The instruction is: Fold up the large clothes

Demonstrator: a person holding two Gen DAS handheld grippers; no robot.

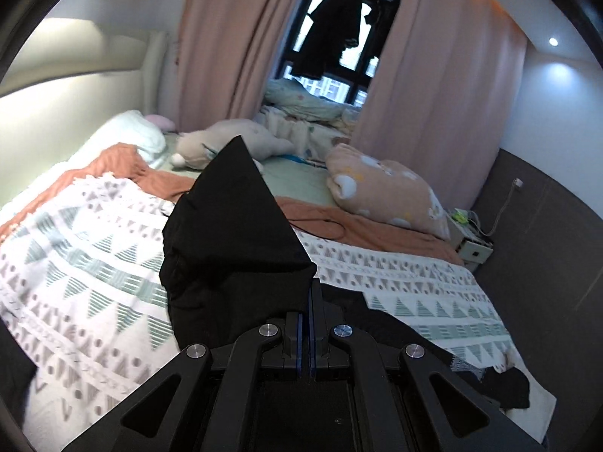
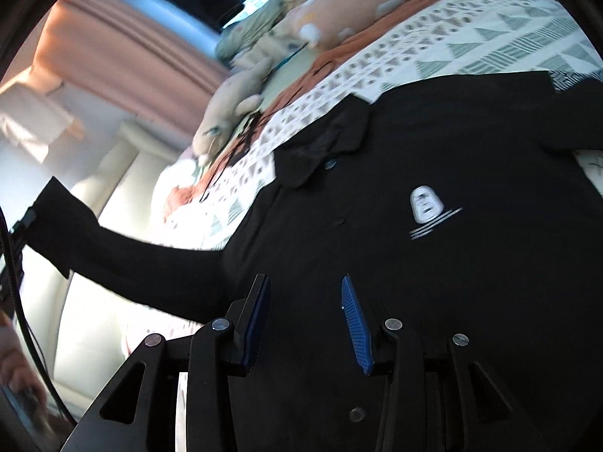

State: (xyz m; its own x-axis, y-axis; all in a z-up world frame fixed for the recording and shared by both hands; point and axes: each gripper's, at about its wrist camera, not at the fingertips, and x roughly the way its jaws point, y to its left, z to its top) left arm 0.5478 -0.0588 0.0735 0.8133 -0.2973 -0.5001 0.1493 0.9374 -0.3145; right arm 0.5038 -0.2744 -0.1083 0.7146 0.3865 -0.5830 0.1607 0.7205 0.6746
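Shirt (image 2: 433, 173) is lying front-up on the bed (image 1: 94, 245); your left gripper (image 1: 306, 293) fingers are pinching its raised sleeve, while your right gripper (image 2: 306, 293) fingers are hovering wide above its chest.

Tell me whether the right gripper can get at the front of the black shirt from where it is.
Probably yes. The right gripper is open, its blue fingers spread right over the black shirt, which lies flat on the patterned blanket. Nothing sits between them; the left gripper only lifts a sleeve off to the side.
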